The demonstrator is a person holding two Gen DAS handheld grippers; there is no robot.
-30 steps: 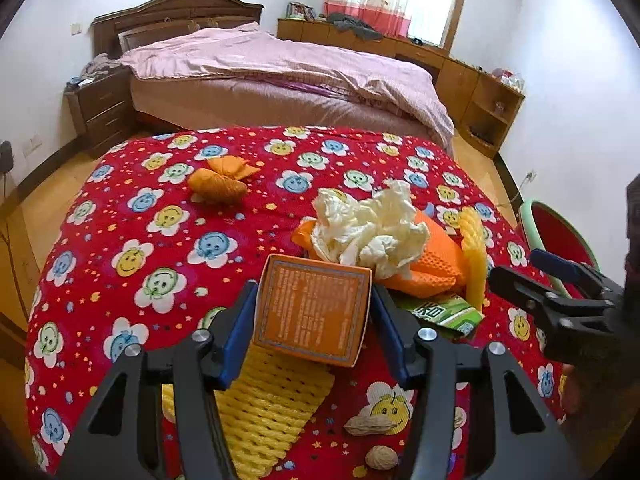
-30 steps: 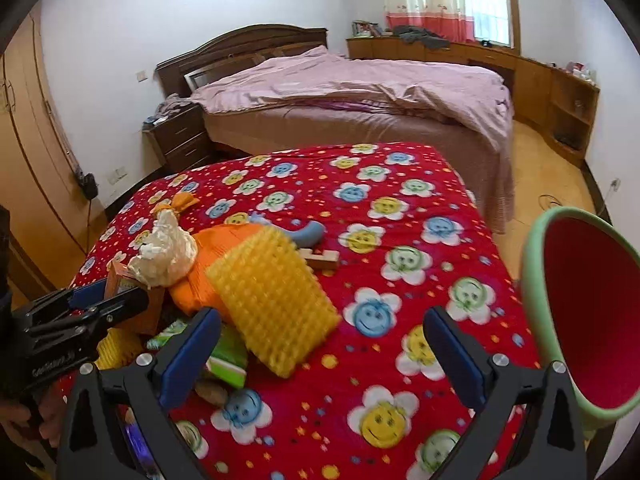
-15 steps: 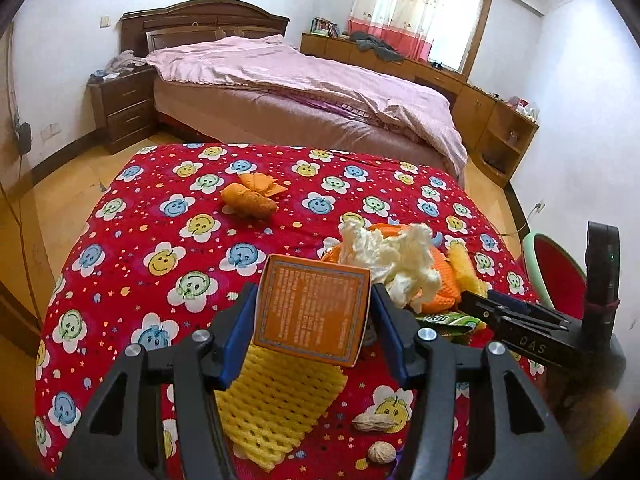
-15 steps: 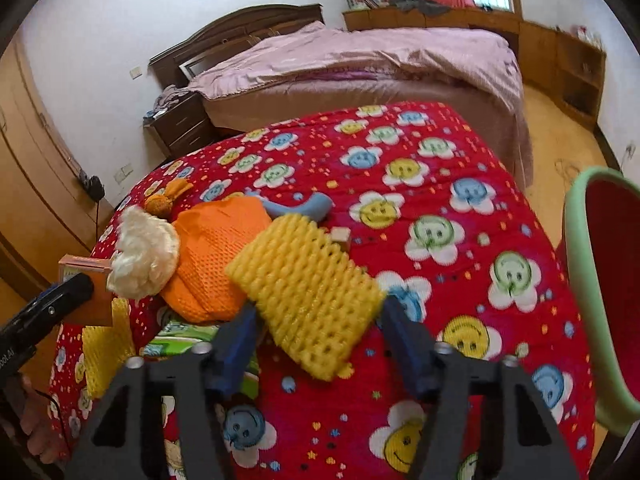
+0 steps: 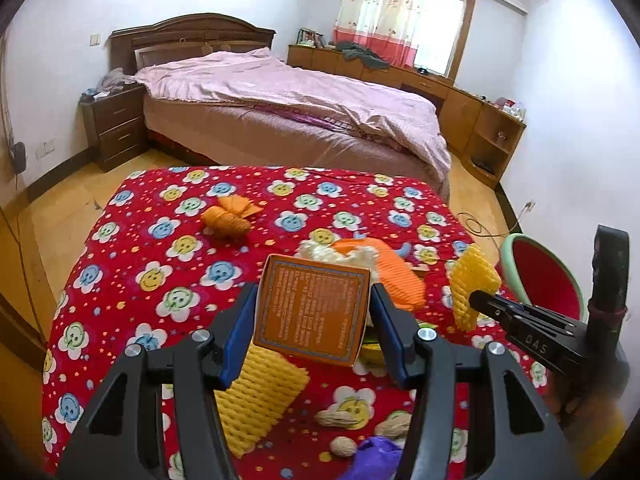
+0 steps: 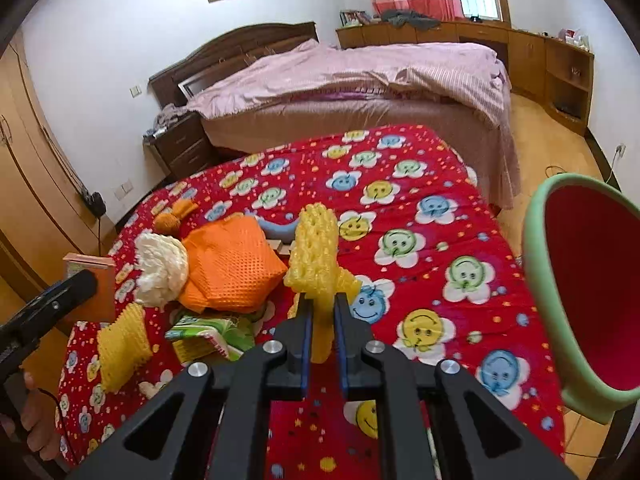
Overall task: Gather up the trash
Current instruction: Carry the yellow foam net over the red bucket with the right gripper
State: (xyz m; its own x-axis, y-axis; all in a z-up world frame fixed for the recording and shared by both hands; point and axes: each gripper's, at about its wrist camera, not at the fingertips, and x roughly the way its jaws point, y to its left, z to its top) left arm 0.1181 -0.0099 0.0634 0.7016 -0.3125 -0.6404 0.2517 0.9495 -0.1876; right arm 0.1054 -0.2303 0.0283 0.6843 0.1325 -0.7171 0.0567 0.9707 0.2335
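Yellow foam net [image 6: 316, 256] sits at frame centre in the right wrist view, squeezed upright between the narrow jaws of the right gripper [image 6: 321, 330], lifted above the red smiley tablecloth [image 6: 420, 240]. Green bin with red inside [image 6: 580, 280] is at the right edge. Orange box [image 5: 314, 308] at centre of the left wrist view is clamped between the blue pads of the left gripper [image 5: 314, 332]. Orange foam net [image 6: 232, 268], white crumpled tissue [image 6: 160, 268], second yellow net [image 5: 256, 396] and peanuts [image 5: 340, 418] lie on the cloth at lower left and bottom.
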